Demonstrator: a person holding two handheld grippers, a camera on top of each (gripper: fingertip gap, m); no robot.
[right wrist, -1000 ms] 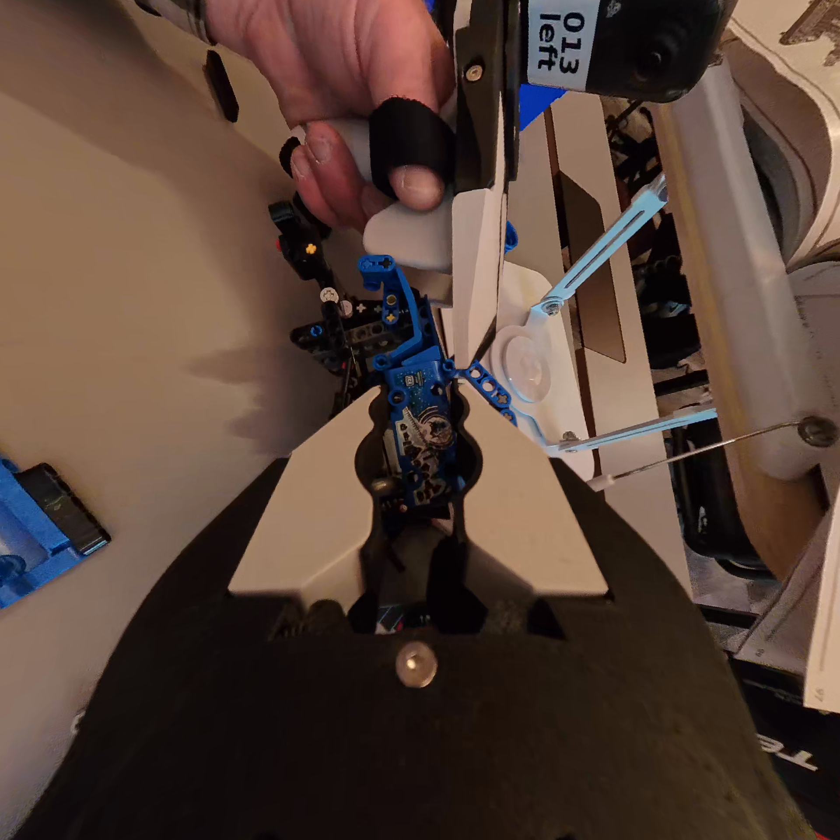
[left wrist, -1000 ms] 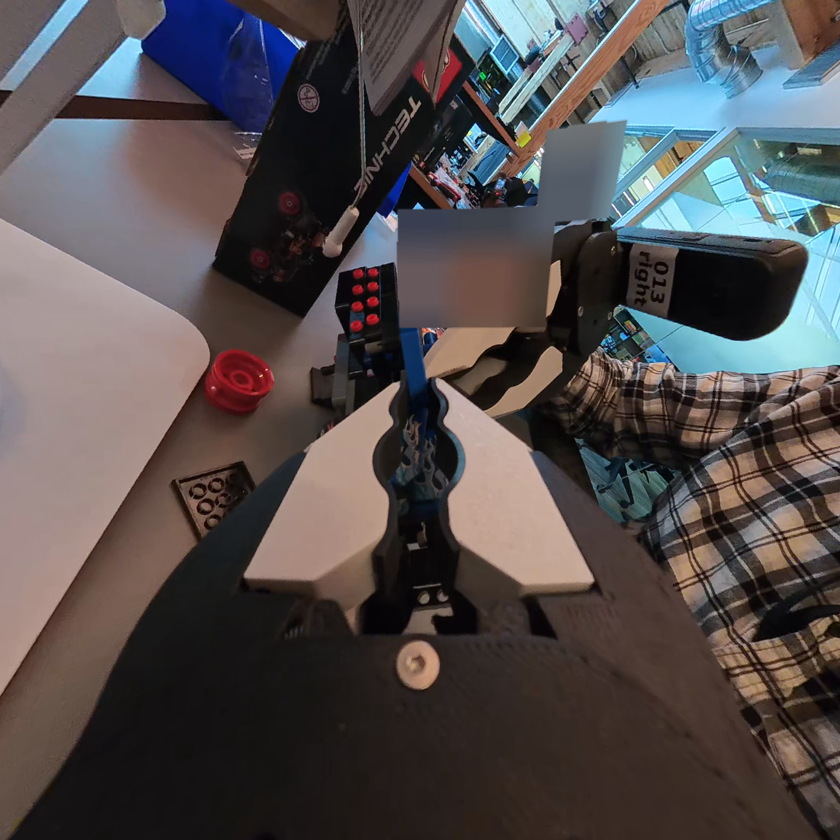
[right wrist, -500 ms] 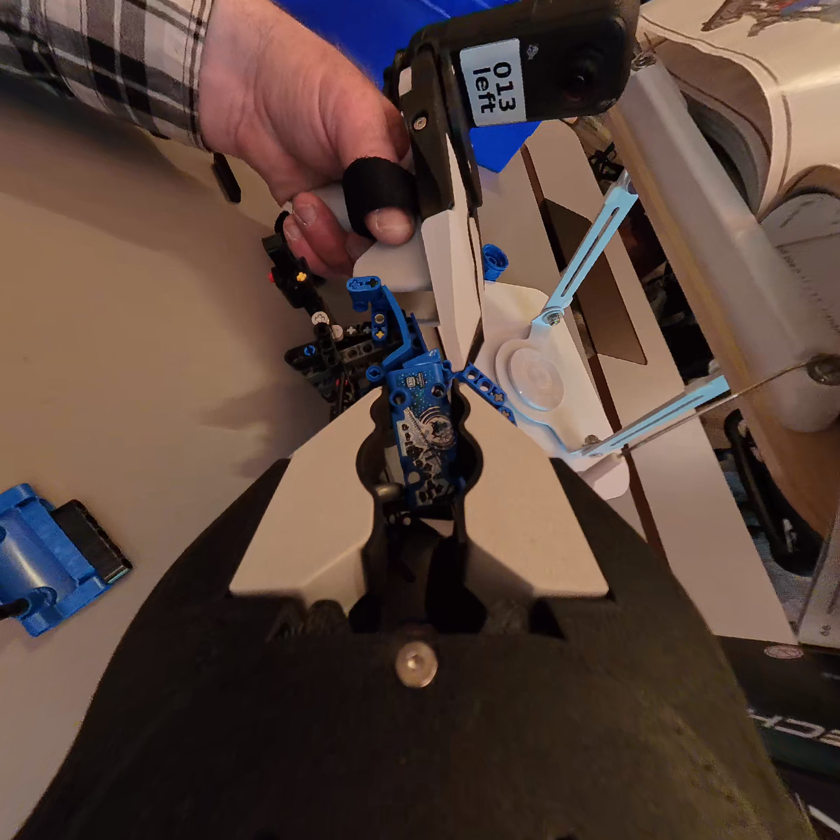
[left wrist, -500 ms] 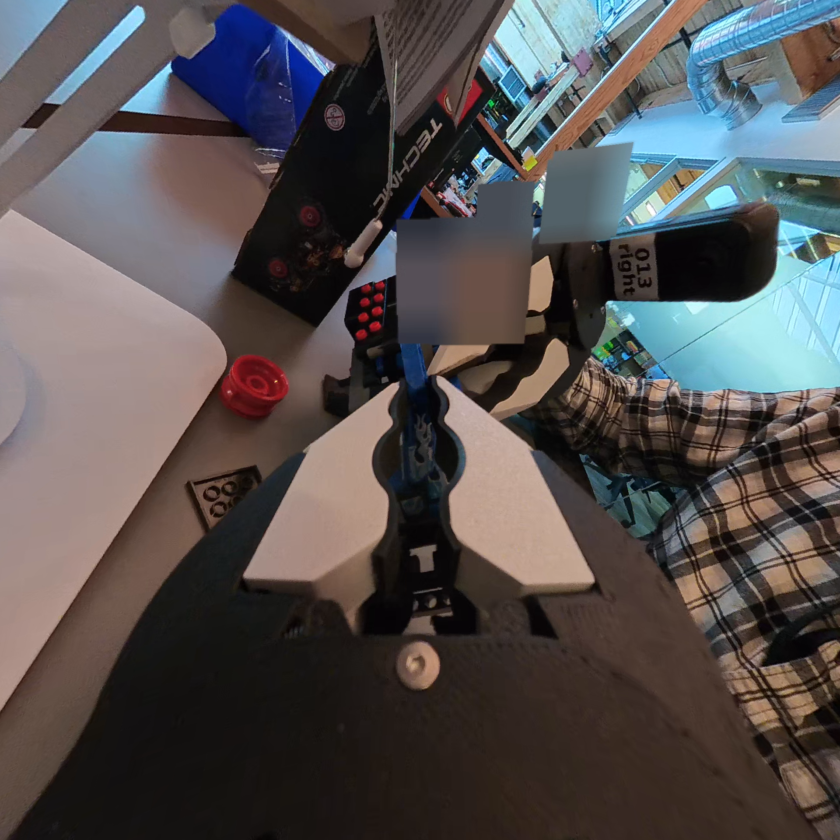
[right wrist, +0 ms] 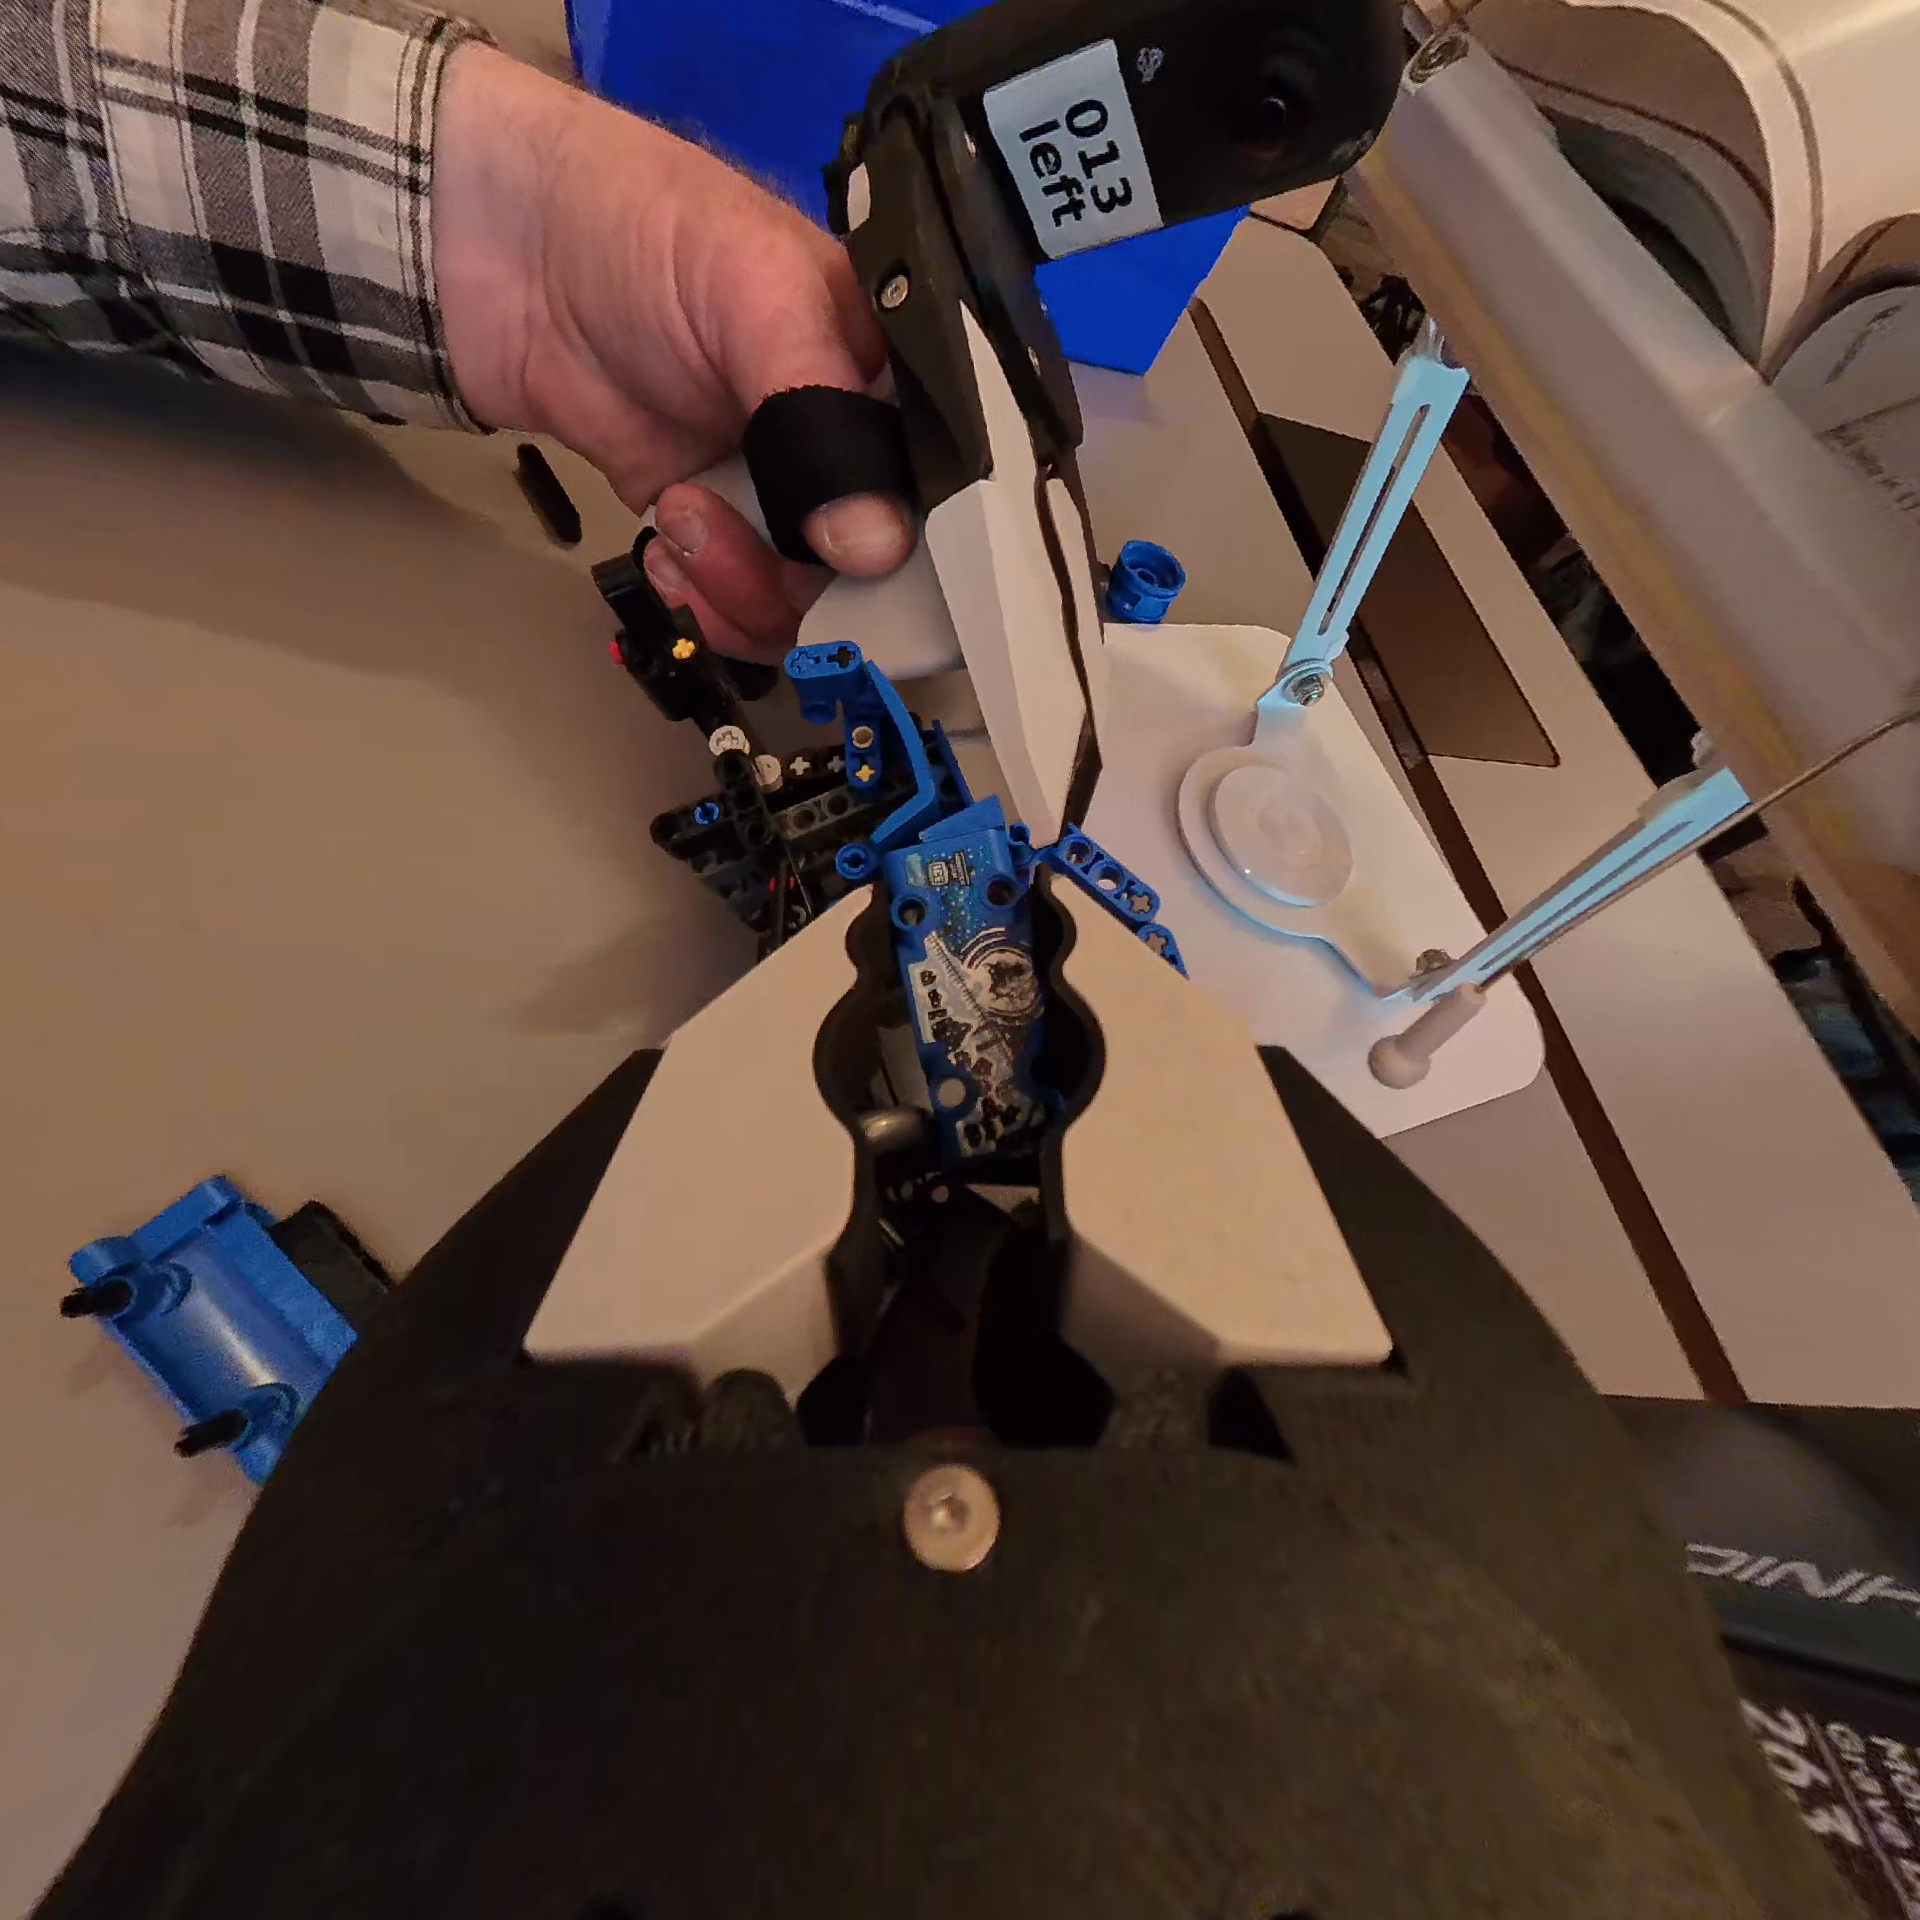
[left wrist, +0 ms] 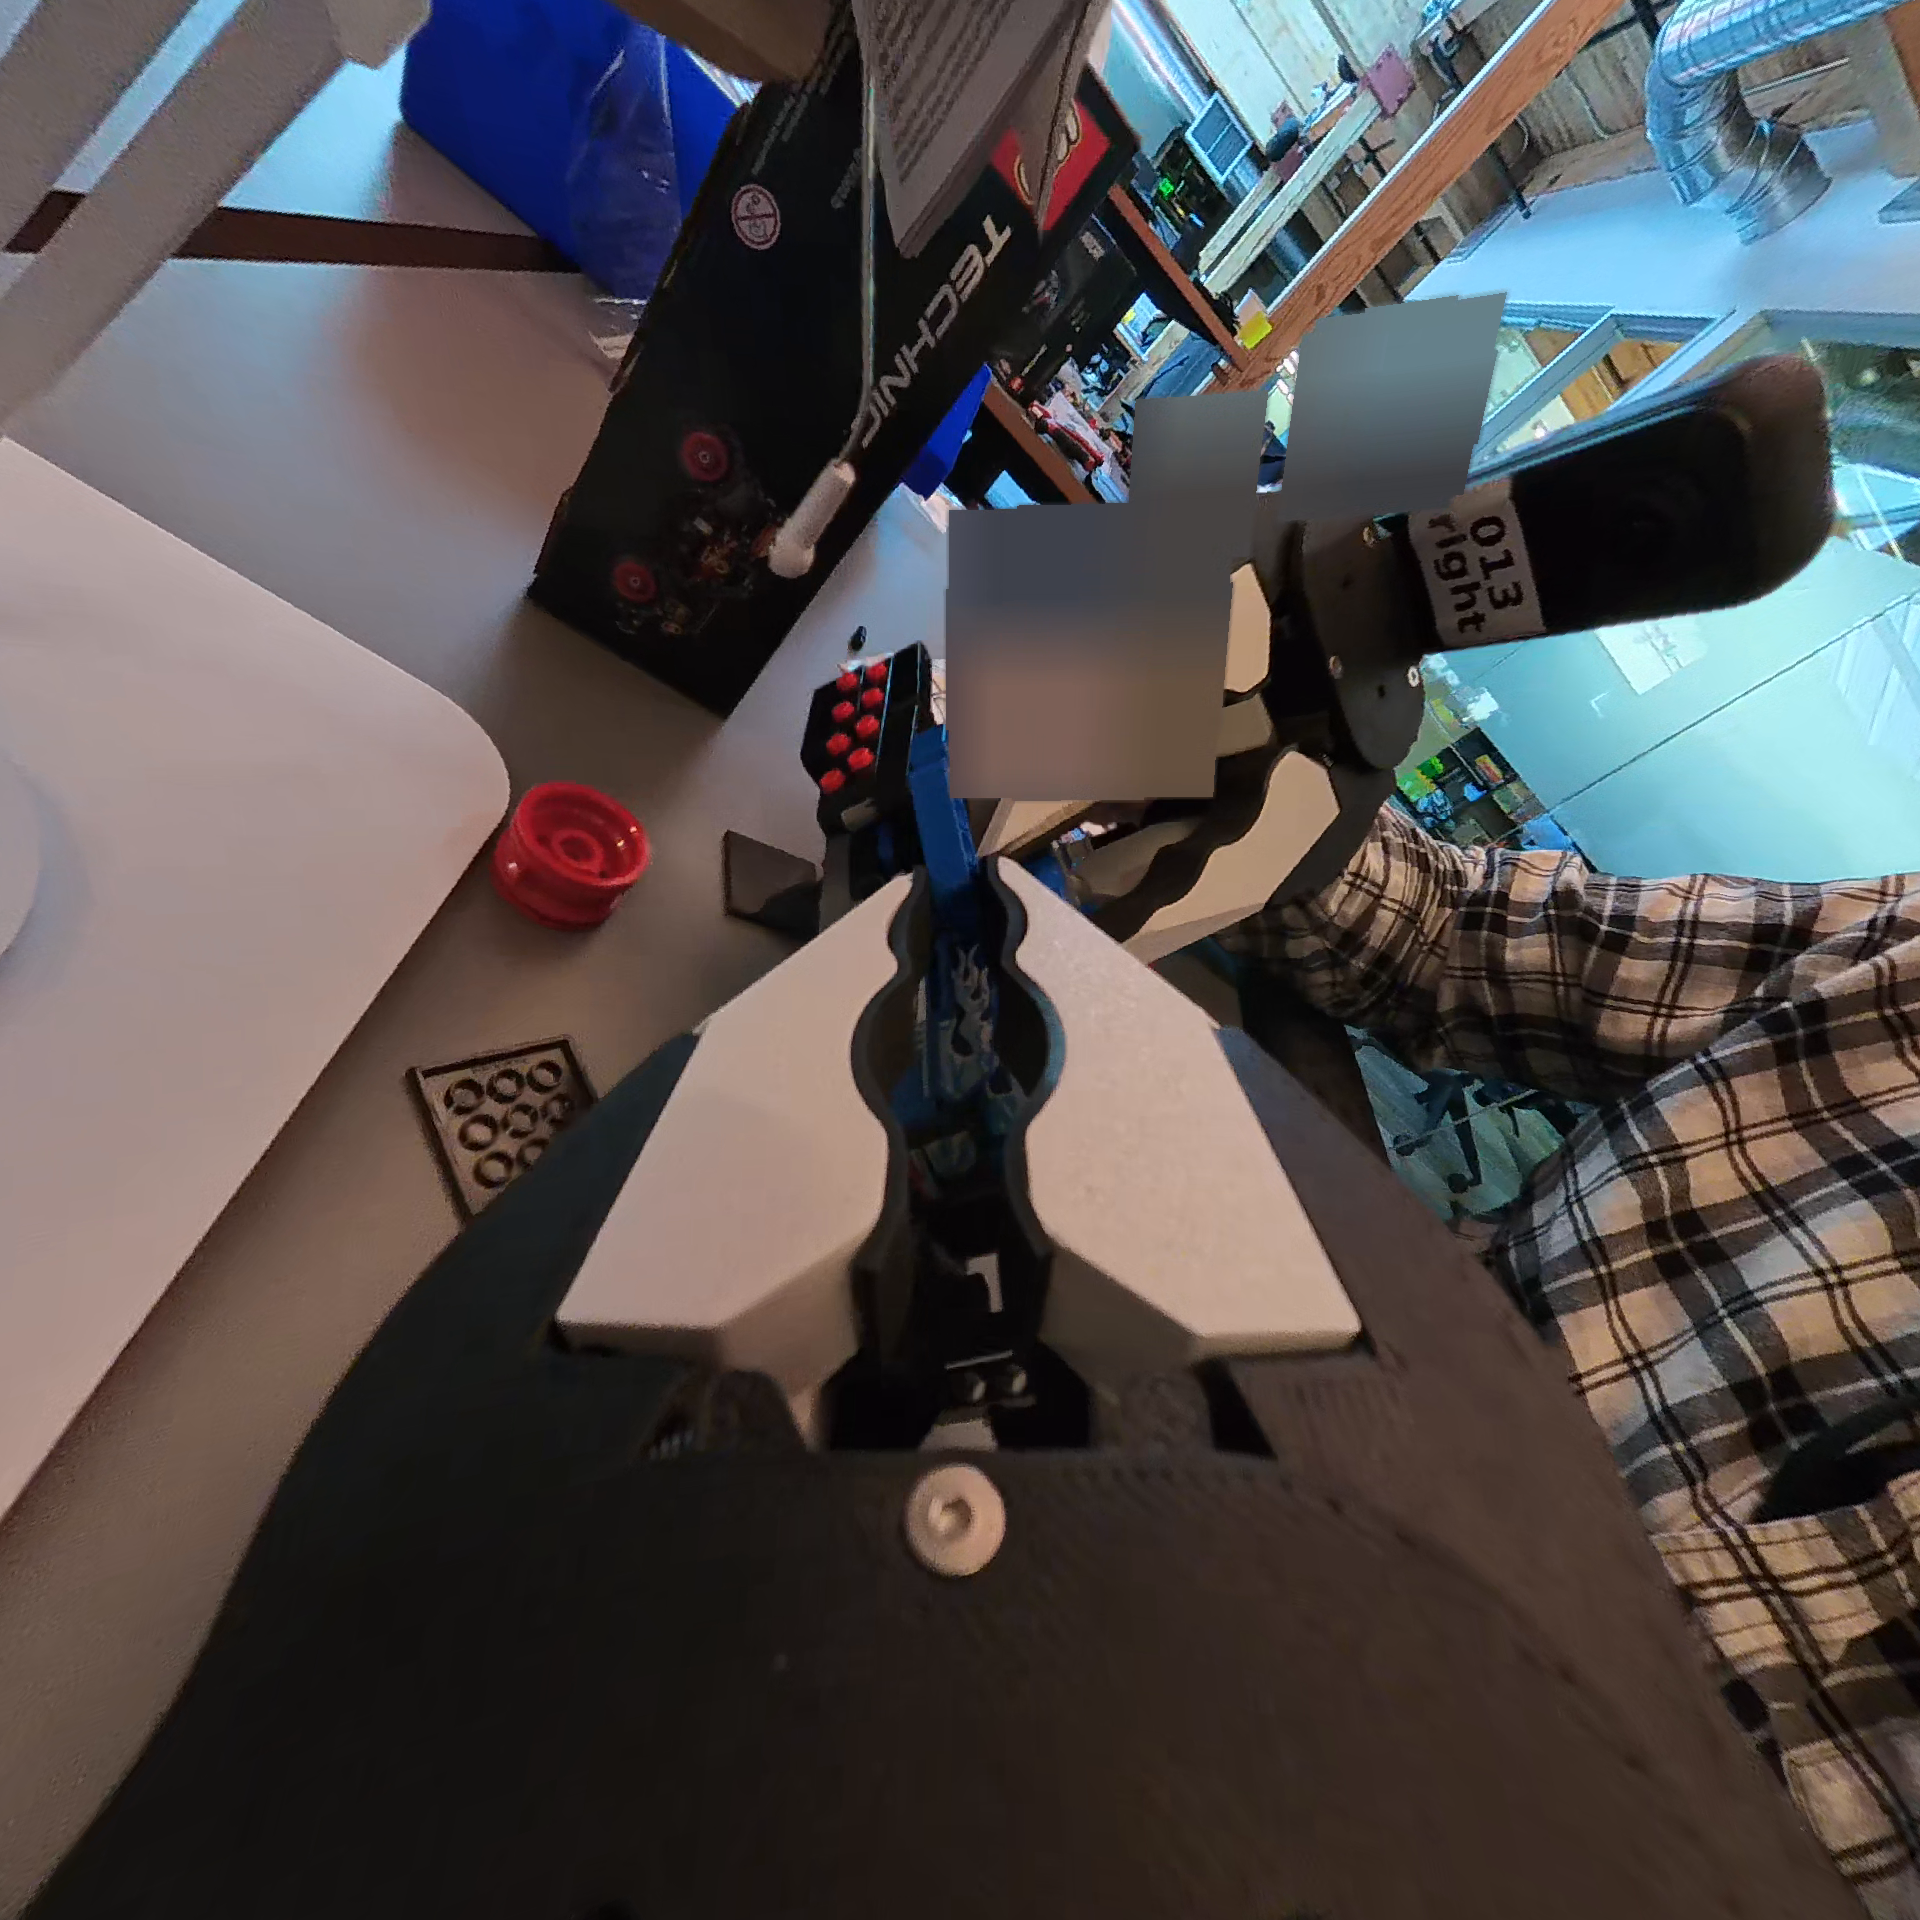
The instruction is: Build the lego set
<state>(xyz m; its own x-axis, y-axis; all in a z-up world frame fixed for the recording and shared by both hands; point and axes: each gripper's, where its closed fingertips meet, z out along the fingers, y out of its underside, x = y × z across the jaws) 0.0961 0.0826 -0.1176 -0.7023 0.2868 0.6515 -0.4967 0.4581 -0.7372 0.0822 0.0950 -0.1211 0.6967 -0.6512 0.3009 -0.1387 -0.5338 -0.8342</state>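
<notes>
- Progress, by my judgement: the build is partway. One joined body of blue and black pieces exists, but loose parts lie about the counter (left wrist: 343, 436), so a good deal is left.
- My left tongs (left wrist: 961, 894) are closed on the model (left wrist: 961, 1039), gripping a narrow blue panel with a white flame print, seen edge-on between the pads.
- My right tongs (right wrist: 961, 894) are closed on the same model (right wrist: 971, 997) from the other side, pinching a blue panel with printed decoration.
- Location: the model is held between both tongs, just above the counter near its edge; whether its far black end touches the surface I cannot tell.
- Appearance: blue curved beams and a blue holed beam stick out beyond my right tongs; behind them sits a black frame with pins. From the left view a black block with red studs (left wrist: 862, 717) stands at the far end.
- Unfitted parts: a red wheel hub (left wrist: 569, 852), a black holed plate (left wrist: 499, 1117), a blue block with black pins (right wrist: 208, 1320), and a small blue bush (right wrist: 1141, 580).
- The set's black box (left wrist: 790, 416) stands behind on the counter.
</notes>
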